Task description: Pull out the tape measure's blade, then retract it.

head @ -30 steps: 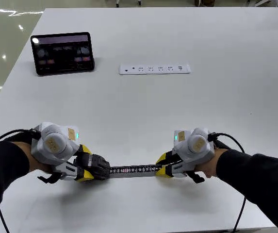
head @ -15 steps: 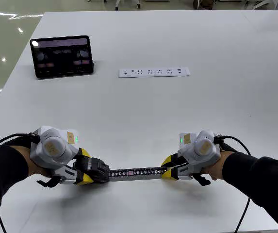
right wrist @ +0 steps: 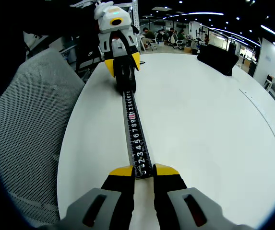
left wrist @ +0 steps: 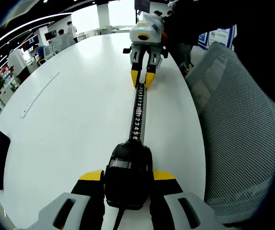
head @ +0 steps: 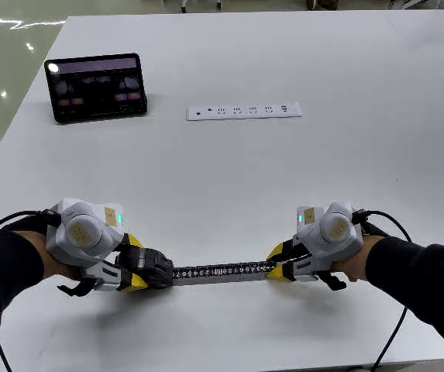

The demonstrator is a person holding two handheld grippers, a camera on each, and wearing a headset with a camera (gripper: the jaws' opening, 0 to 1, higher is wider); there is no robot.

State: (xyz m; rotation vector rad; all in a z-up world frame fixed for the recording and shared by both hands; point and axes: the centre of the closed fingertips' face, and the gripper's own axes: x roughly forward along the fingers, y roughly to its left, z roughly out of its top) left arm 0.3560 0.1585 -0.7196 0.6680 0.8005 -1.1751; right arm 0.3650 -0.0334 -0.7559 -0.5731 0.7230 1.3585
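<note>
A black tape measure case (head: 149,266) sits low over the white table near its front edge, clamped in my left gripper (head: 134,266). In the left gripper view the case (left wrist: 127,172) fills the space between the yellow-tipped jaws. Its dark numbered blade (head: 220,271) runs out to the right, just above the table. My right gripper (head: 277,267) is shut on the blade's end. In the right gripper view the blade (right wrist: 136,136) stretches from the pinched tip (right wrist: 141,172) away to the case (right wrist: 124,79) held by the left gripper.
A black tablet (head: 96,86) stands propped at the back left of the table (head: 237,178). A white power strip (head: 244,111) lies flat at the back centre. A grey mesh chair (left wrist: 233,124) stands beside the table's near edge. Cables trail from both grippers.
My right gripper has moved further right with the blade's end, so more blade is drawn out of the case. The left gripper has stayed about where it was.
</note>
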